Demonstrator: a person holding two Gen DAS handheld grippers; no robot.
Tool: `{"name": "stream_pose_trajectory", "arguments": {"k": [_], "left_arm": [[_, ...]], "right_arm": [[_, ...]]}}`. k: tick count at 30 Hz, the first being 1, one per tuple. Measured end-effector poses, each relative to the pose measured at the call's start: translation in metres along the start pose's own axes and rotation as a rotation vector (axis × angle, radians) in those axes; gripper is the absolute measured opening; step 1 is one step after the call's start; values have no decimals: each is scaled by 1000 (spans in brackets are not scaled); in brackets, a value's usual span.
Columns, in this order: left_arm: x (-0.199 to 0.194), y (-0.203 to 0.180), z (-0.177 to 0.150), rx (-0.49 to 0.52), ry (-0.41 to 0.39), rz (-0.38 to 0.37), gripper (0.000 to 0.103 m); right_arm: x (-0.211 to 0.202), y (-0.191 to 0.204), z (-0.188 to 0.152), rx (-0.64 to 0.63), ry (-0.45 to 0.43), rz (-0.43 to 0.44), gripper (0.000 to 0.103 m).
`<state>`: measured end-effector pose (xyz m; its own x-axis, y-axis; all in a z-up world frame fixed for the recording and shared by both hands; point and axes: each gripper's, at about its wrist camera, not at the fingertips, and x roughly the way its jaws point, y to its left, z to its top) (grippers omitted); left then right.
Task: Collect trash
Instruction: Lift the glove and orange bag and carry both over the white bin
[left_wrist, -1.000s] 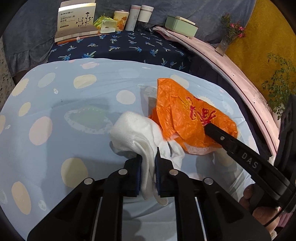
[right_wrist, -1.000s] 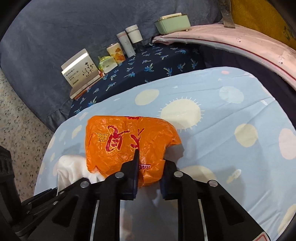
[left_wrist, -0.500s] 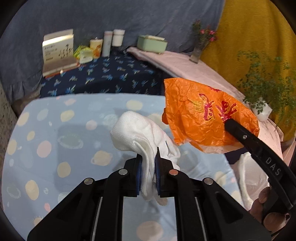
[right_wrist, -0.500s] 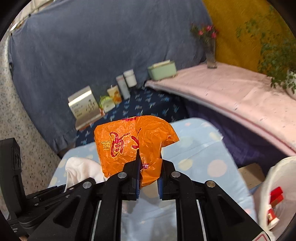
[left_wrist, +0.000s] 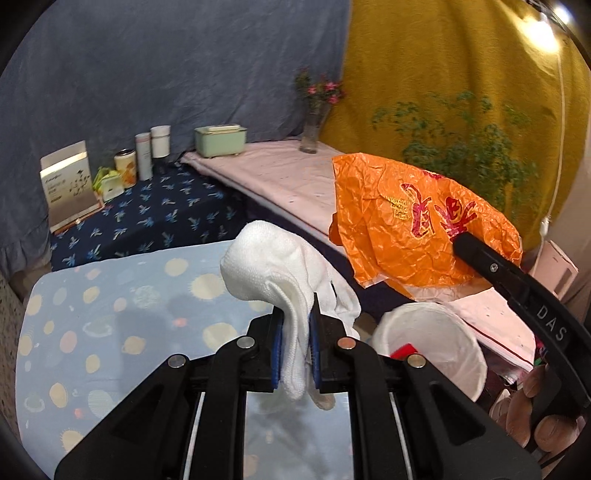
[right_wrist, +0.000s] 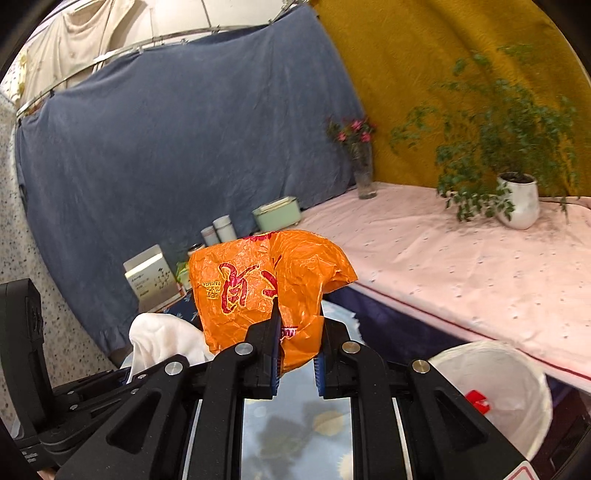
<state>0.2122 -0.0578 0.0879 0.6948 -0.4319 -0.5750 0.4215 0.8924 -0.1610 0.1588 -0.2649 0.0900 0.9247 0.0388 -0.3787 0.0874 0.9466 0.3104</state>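
My left gripper (left_wrist: 295, 350) is shut on a crumpled white cloth-like tissue (left_wrist: 273, 266), held in the air above the light blue dotted table (left_wrist: 110, 325). My right gripper (right_wrist: 297, 350) is shut on an orange plastic bag with red characters (right_wrist: 258, 280), also lifted; the bag also shows at the right of the left wrist view (left_wrist: 413, 225). A white-lined trash bin (right_wrist: 495, 387) stands low to the right, with something red inside; it also shows in the left wrist view (left_wrist: 436, 343). The white tissue shows at the left of the right wrist view (right_wrist: 162, 339).
A dark blue patterned shelf (left_wrist: 155, 218) holds a box, tins and bottles. A pink-covered ledge (right_wrist: 461, 258) carries a green box (right_wrist: 277, 212), a flower vase (right_wrist: 364, 173) and a potted plant (right_wrist: 517, 199). Blue and yellow curtains hang behind.
Both grippers have risen from the table and swung right with the tissue and orange bag. The white bin has come further into view below.
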Motion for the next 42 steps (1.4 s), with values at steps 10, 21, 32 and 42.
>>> {"name": "stream_pose_trajectory", "arguments": {"k": [10,21,32,42], "left_arm": [[-12,-66,-3,84,-7,-55,11],[-14,-115,-10,147,3,-97,11],[-7,-150,-19,192,23,-129,11],[5,-170,-28,213,51,-144,12]], "right_arm": [[-50,-46,4,40,-53,-72,14],[-85,-87,3,73,-83,-135,14],[-106,-117,-5,85,-83,-213,14],[-111,-138,-19,81,-39,-286,14]]}}
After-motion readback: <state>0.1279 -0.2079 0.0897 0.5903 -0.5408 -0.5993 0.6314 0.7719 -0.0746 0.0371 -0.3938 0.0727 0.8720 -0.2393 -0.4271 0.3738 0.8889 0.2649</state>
